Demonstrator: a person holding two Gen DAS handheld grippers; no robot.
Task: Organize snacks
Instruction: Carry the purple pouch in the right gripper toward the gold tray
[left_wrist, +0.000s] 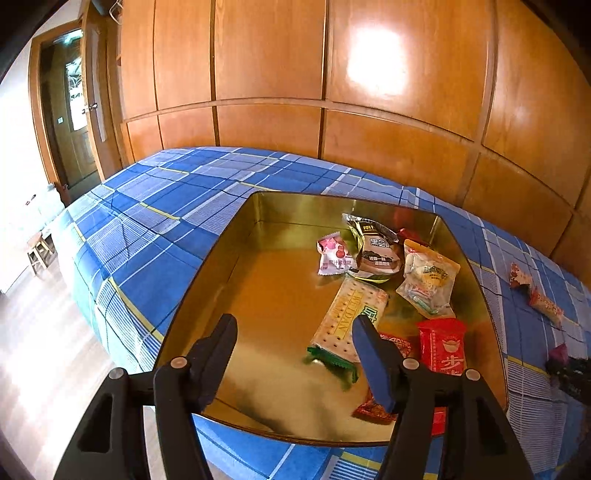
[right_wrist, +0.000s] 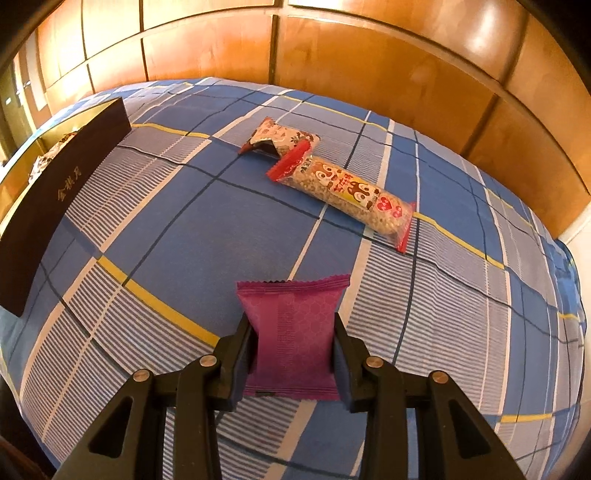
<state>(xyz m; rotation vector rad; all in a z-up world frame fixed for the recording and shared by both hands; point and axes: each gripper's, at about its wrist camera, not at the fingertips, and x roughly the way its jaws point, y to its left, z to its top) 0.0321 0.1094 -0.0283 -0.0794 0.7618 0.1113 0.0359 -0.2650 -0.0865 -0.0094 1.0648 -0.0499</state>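
Right hand-held gripper (right_wrist: 293, 332) pinches a purple snack packet (right_wrist: 291, 339) between its fingers, just above the bed (right_wrist: 184, 229). Left hand-held gripper (left_wrist: 295, 332) hangs spread, holding nothing, over the gold tin (left_wrist: 229, 258). The tin holds a cracker pack (left_wrist: 347, 317), a red packet (left_wrist: 441, 343) and perhaps six more snacks

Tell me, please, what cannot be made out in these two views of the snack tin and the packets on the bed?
- Left wrist view: the red packets at the near corner of the gold tin are partly hidden by the left gripper finger.
- Left wrist view: the dark packet near the right edge is blurred.
- Right wrist view: the tin's contents are mostly hidden behind its dark wall.
- Right wrist view: the purple packet in the right gripper shows no readable print.
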